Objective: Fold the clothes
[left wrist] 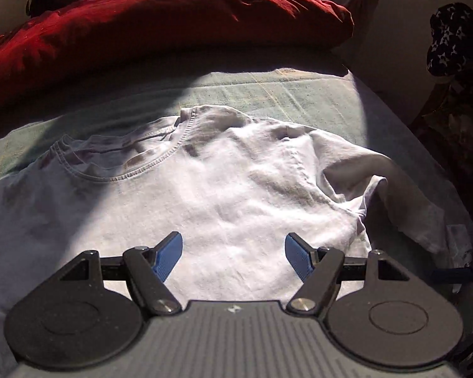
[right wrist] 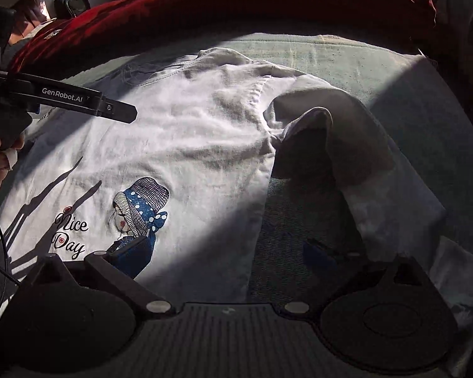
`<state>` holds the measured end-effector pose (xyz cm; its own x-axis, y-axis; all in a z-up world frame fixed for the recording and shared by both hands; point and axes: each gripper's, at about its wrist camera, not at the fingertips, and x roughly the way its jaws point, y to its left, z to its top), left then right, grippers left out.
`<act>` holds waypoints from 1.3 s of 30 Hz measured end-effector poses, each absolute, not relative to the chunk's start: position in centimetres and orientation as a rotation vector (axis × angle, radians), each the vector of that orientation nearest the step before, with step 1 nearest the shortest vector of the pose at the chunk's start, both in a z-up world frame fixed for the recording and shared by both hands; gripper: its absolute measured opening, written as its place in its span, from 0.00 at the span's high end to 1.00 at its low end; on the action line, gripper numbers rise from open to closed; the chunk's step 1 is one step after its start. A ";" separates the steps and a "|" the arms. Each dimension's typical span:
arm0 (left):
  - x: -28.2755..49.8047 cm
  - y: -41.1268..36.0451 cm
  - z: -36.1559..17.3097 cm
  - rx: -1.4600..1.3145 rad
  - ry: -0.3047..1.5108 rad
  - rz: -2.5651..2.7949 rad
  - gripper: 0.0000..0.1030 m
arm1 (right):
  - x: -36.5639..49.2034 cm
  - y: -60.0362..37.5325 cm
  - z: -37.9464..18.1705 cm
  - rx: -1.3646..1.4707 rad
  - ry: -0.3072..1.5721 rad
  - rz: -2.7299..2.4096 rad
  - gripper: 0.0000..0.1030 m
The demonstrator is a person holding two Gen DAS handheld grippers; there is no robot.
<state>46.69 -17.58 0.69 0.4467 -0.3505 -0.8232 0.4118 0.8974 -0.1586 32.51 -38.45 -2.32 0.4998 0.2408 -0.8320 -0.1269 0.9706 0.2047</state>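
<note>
A white T-shirt (left wrist: 230, 189) lies face up on a pale green bed cover (left wrist: 299, 94), collar at the far side. In the right wrist view the shirt (right wrist: 189, 145) shows a blue-hatted girl print with the words "Nice Day" (right wrist: 69, 233). Its right sleeve (right wrist: 324, 145) is bunched up and folded back over itself. My left gripper (left wrist: 233, 253) is open and empty, low over the shirt's chest. My right gripper (right wrist: 227, 258) is open and empty over the shirt's right side. The left gripper's body (right wrist: 88, 102) shows at the left of the right wrist view.
A dark red quilt (left wrist: 160, 22) lies heaped along the far side of the bed. A dark star-patterned cloth (left wrist: 454, 41) hangs at the right beyond the bed edge. Strong sunlight and hard shadows cross the shirt.
</note>
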 end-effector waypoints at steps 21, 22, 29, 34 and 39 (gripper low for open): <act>42.1 -42.9 -5.4 0.102 1.431 -1.282 0.30 | 23.2 -48.9 -3.6 0.208 1.043 -0.086 0.00; 41.9 -42.9 -5.9 0.111 1.446 -1.276 0.30 | 23.0 -49.1 -3.8 0.214 1.043 -0.092 0.00; 42.6 -42.5 -5.7 0.051 1.436 -1.299 0.32 | 21.8 -48.9 -4.3 0.246 1.054 -0.069 0.00; 43.1 -43.1 -5.6 0.065 1.371 -1.309 0.46 | 22.1 -47.9 -4.2 0.208 1.045 -0.042 0.00; 43.5 -42.7 -6.1 0.039 1.367 -1.321 0.71 | 22.8 -47.7 -3.5 0.155 1.019 -0.026 0.00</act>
<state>43.55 -42.71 -6.13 -0.3242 -0.6374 -0.6990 0.6769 0.3598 -0.6421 22.77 -47.72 -3.47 0.5251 0.0505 -0.8495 0.0942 0.9887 0.1170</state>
